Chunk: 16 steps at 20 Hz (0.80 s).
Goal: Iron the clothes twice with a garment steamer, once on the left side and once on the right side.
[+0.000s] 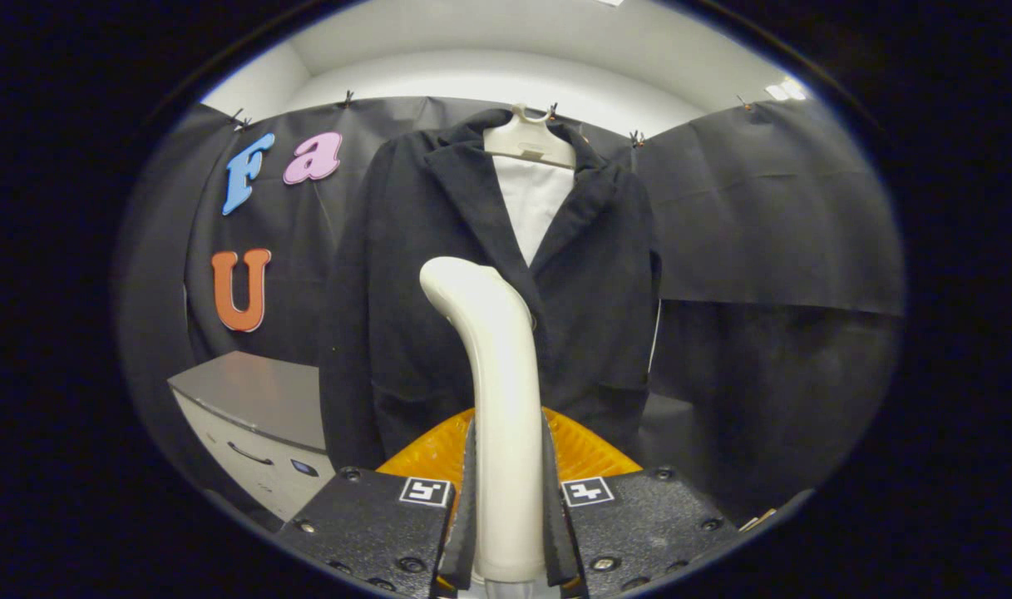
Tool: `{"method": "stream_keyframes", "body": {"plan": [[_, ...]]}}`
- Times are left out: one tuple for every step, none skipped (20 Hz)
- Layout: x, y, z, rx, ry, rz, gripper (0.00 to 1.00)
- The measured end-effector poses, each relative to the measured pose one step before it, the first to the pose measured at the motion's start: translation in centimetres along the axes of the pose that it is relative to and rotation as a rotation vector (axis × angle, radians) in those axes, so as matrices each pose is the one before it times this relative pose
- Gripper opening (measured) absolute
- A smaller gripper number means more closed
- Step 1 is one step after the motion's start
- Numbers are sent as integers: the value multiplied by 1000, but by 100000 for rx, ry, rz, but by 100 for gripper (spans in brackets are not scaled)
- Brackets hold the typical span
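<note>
Between the gripper point(508, 507) fingers, clamped tight, rises the smooth curved steamer point(493, 374) before a matte woolly jacket point(439, 274).

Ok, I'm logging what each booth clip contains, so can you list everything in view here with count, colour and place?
Garment steamer: one, cream-white handle with a curved head, standing up between the fingers, in front of the jacket.
Jacket: one, black, hanging on the booth wall beyond the steamer.
Hanger: one, white, at the jacket's collar.
White panel: one, white, showing inside the open lapels; shirt or lining, cannot tell.
Orange ridged piece: one, orange, just behind the fingers at the steamer's base.
Cabinet: one, grey top, pale front with a handle, below and left of the jacket.
Tongs: one pair, shut on the steamer handle, both fingers pressing its sides.
</note>
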<state>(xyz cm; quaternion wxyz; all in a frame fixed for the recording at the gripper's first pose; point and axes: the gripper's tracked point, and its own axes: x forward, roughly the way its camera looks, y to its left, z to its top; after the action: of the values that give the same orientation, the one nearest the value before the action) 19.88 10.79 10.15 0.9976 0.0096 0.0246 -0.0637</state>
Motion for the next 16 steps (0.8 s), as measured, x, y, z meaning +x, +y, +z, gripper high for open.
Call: {"method": "stream_keyframes", "body": {"plan": [[-40,-191,-1095,-614,1972,-497,35],[16,-112,-1091,-742,2185,-540,35],[102,-70,-936,-408,1924,-220,35],[37,-61,-851,-554,1618,-195,35],[-18,-62,-844,-476,1386,-338,35],[54,-33,-725,-721,1229,-312,35],[-45,58,-804,-657,974,-1,35],[-38,26,-774,-997,1225,-80,35],[-39,148,-774,-996,1163,73,35],[-172,39,-985,-1277,1046,-50,36],[9,14,-944,-1242,661,41,36],[415,37,-860,-1353,1034,-857,36],[248,76,-973,-1802,2258,-741,36],[181,162,-1090,-282,2324,-123,36],[377,278,-985,-336,2121,72,35],[154,136,-1018,-456,1672,-65,35]]}}
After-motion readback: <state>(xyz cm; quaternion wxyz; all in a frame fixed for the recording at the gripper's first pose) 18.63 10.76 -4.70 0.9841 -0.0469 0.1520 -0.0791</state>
